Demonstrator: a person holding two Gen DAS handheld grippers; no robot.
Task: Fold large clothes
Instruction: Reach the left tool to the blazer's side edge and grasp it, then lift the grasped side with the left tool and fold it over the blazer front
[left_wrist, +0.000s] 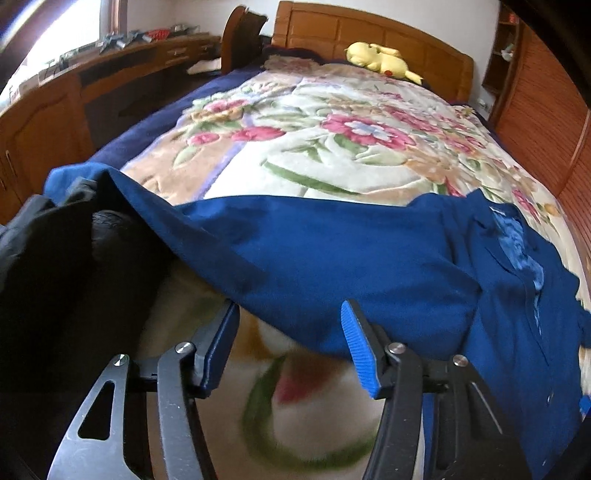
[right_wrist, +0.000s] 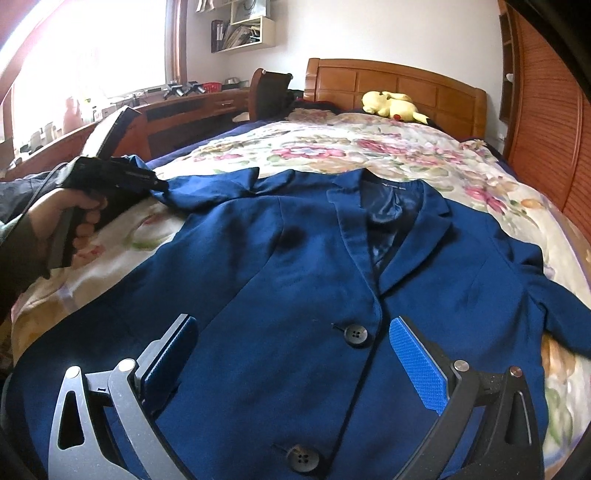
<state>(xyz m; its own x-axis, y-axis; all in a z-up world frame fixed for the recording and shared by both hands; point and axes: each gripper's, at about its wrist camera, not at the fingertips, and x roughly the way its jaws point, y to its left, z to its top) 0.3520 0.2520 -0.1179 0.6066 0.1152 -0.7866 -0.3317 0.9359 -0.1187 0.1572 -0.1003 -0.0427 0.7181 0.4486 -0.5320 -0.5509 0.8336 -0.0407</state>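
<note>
Lying: blue jacket (right_wrist: 295, 280) flat on flowered blanket (right_wrist: 388, 147), collar at twelve o'clock, hem at six.
Nearest: left gripper (left_wrist: 291, 343), at the jacket's nine o'clock sleeve (left_wrist: 295, 251).
Left jaws: half spread, sleeve edge between, not pinched.
Right gripper (right_wrist: 295, 365): spread wide above the buttons, grasping nothing.

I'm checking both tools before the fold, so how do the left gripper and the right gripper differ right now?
The left gripper sits at the blue jacket's sleeve edge, which drapes over its fingertips; the right gripper hangs over the jacket's buttoned front. The left's jaws stand narrower than the right's. Both have blue pads and pinch no cloth.
</note>
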